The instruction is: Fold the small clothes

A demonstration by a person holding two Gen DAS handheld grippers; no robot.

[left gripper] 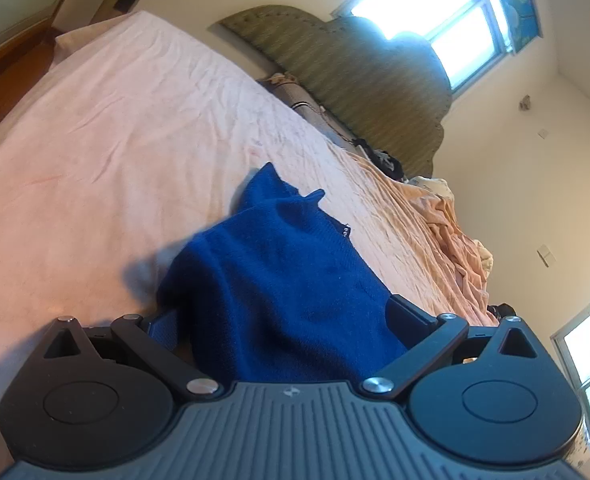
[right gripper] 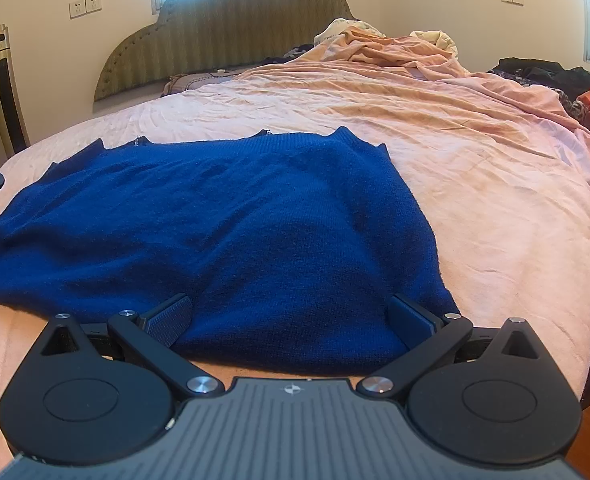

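Nearest the lens in the right wrist view, the right gripper (right gripper: 291, 322) sits low over the near hem of one blue knitted garment (right gripper: 231, 216), its two fingers spread wide with the hem lying between them; nothing is pinched. The left pad (right gripper: 167, 322) rests at the cloth's edge, and the right one shows at the garment's near right corner. The view looks level along the bed (right gripper: 475, 168).

In the left wrist view the left gripper (left gripper: 283, 320) is likewise spread wide, its two fingers on either side of a raised fold of the same blue garment (left gripper: 279, 272). I cannot tell whether the cloth touches either finger. This view is rolled hard to one side, so the bed slopes across it.

The single garment lies spread flat on the near half of the pink-sheeted bed, one layer, with small points along its far edge. Far beyond it are one crumpled peach blanket (right gripper: 399, 52), one scalloped green headboard (right gripper: 231, 28), one dark heap of clothes (right gripper: 543, 70) at the far right, and one tall gold tower fan (right gripper: 5, 88) at the left wall.
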